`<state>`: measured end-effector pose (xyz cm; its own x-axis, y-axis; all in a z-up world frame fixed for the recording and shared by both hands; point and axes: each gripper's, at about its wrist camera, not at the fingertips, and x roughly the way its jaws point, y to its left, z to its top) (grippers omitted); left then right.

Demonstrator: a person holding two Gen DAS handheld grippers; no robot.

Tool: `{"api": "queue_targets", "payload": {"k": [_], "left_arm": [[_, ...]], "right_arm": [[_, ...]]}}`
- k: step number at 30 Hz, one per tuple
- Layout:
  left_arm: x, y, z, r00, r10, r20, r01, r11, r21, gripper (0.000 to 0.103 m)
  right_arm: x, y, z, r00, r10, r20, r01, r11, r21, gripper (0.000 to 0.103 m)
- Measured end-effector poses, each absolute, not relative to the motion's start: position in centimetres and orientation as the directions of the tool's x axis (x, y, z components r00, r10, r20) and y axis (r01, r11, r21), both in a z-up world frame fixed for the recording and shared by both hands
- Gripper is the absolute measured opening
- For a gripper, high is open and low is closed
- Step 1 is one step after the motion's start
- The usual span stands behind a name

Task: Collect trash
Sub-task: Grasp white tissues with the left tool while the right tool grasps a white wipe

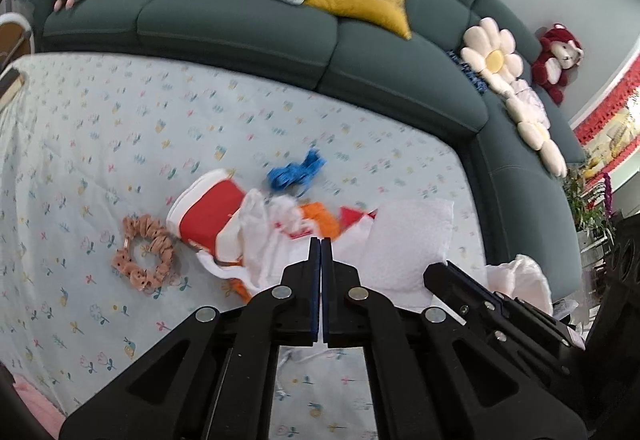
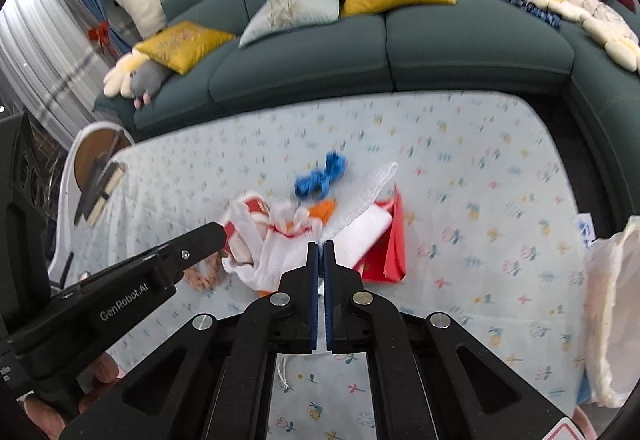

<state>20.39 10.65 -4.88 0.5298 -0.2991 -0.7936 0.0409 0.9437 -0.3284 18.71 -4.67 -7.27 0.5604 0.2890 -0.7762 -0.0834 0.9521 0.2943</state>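
1. Left wrist view: left gripper point(image 1: 321, 240) above the near part of the tabletop point(image 1: 100, 128), blue pads pressed nearly together, nothing visible between them.
2. Directly ahead of the tips: white plastic bag point(image 1: 264, 240), crumpled, with red-and-white packaging point(image 1: 208, 212) and an orange scrap point(image 1: 320, 216) touching it.
3. Blue crumpled piece point(image 1: 296, 172) just beyond the pile, toward the sofa-side edge; white tissue sheet point(image 1: 408, 240) to the right of the pile; peach scrunchie point(image 1: 144, 256) to the left, near but apart from the packaging.
4. Right gripper point(image 1: 434, 272) entering from the right; jaw state not readable in this view.
5. Right wrist view: right gripper point(image 2: 321, 244) with tongs narrow, almost shut, pointing at the bag's fabric; whether a fold is pinched cannot be told.
6. Red folded paper point(image 2: 390, 240) just right of the tips, tissue sheet lying over it; a second pale bag point(image 2: 612, 304) at the right edge of the tabletop.
7. Left gripper point(image 2: 212, 232) reaching in from the left, tip at the packaging.
8. Judged step: seizing the bag to load loose trash.
9. Recommended practice: open the tongs before descent, take the bag by a rim fold only, lift slowly so the mouth stays open.
10. Risk: catching the tablecloth with the thin film.
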Motion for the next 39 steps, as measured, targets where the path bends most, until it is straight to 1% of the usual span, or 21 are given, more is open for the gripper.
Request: {"api": "queue_targets", "payload": {"k": [7, 11, 14, 16, 18, 20, 21, 29, 35, 37, 39], "left_arm": [[19.2, 8.5, -0.6, 0.583, -0.321, -0.746, 0.095, 0.939, -0.330, 0.000], [19.2, 9.0, -0.5, 0.576, -0.307, -0.758, 0.063, 0.941, -0.334, 0.000], [19.4, 9.8, -1.5, 0.551, -0.298, -0.780, 0.025, 0.939, -0.342, 0.002], [19.4, 10.3, -2.4, 0.535, -0.283, -0.796, 0.002, 0.943, -0.333, 0.012], [19.5, 10.8, -3.4, 0.525, -0.263, -0.809, -0.022, 0.947, -0.322, 0.040], [19.6, 11.4, -4.6, 0.512, -0.243, -0.824, -0.048, 0.950, -0.310, 0.049], [19.7, 11.6, -5.3, 0.501, -0.241, -0.831, -0.056, 0.950, -0.309, 0.050], [21.0, 11.9, -11.3, 0.388, -0.232, -0.892, -0.094, 0.953, -0.289, 0.050], [22.4, 12.0, -13.8, 0.356, -0.226, -0.907, -0.110, 0.953, -0.281, 0.049], [22.8, 11.9, -14.2, 0.355, -0.226, -0.907, -0.109, 0.954, -0.280, 0.046], [23.0, 11.7, -14.5, 0.352, -0.221, -0.910, -0.105, 0.956, -0.273, 0.038]], "right_arm": [[16.9, -7.4, -3.0, 0.639, 0.266, -0.722, -0.070, 0.954, 0.290, 0.002], [15.9, -8.9, -1.8, 0.665, 0.252, -0.703, -0.060, 0.956, 0.287, 0.002], [15.4, -9.8, -1.9, 0.669, 0.246, -0.701, -0.047, 0.956, 0.291, 0.002], [15.2, -10.1, -2.2, 0.667, 0.245, -0.703, -0.038, 0.954, 0.296, 0.002], [15.2, -10.3, -2.7, 0.663, 0.245, -0.708, -0.033, 0.954, 0.299, 0.002], [15.3, -10.3, -3.4, 0.655, 0.244, -0.715, -0.028, 0.954, 0.299, 0.002], [15.4, -10.2, -3.8, 0.649, 0.245, -0.721, -0.026, 0.953, 0.300, 0.002], [16.8, -9.2, -7.2, 0.591, 0.261, -0.763, -0.020, 0.951, 0.310, 0.002], [17.7, -8.6, -9.3, 0.554, 0.264, -0.790, -0.013, 0.951, 0.309, 0.002], [17.9, -8.5, -9.7, 0.546, 0.266, -0.795, -0.010, 0.950, 0.311, 0.002], [18.0, -8.5, -10.1, 0.539, 0.266, -0.799, -0.007, 0.950, 0.312, 0.002]]}}
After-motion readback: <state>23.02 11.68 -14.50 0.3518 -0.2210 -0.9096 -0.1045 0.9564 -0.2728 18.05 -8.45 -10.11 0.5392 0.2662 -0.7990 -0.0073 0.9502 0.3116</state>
